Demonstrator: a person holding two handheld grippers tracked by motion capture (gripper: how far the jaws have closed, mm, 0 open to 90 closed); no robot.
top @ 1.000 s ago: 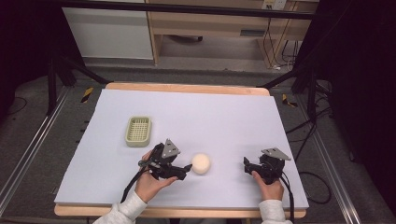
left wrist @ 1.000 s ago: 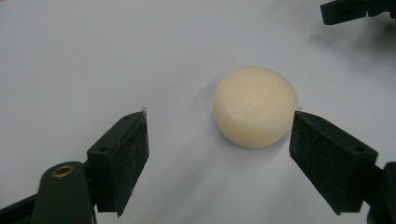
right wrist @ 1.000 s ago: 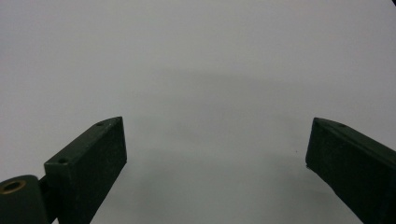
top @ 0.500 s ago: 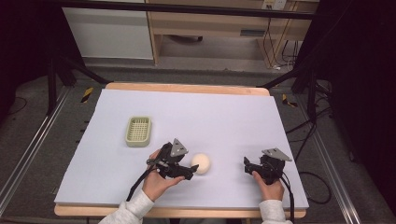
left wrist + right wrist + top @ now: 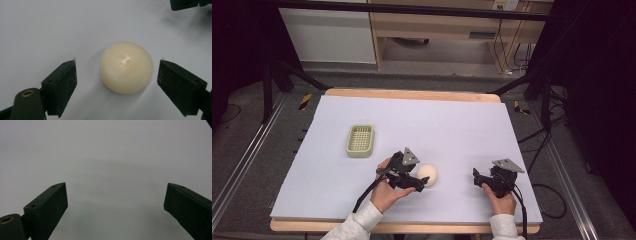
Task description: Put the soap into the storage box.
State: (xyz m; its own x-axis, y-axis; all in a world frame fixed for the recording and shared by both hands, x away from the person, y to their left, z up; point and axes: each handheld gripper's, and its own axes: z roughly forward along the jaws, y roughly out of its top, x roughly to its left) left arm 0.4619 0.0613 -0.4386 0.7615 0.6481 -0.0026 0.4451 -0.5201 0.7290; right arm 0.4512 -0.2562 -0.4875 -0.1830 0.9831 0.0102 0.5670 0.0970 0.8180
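Observation:
A cream, rounded ball-like lump [image 5: 430,172] lies on the white table [image 5: 452,125] near its front edge. My left gripper [image 5: 421,179] reaches it from the left. In the left gripper view the lump [image 5: 126,67] sits between the two black pads of that gripper [image 5: 117,63], with a gap on each side and no pad touching. Its jaws have just been opening. My right gripper [image 5: 477,177] rests to the right of the lump, apart from it. In its own view the right gripper [image 5: 116,185] stands open over bare table.
A pale green slatted dish [image 5: 360,140] lies on the table to the left, behind the left hand. The table's wooden edge [image 5: 412,93] runs along the back. Black frame legs and cables stand beside the table on both sides.
The left hand has moved right toward the cream lump, so its jaws now stand on either side of it. The right hand has kept still.

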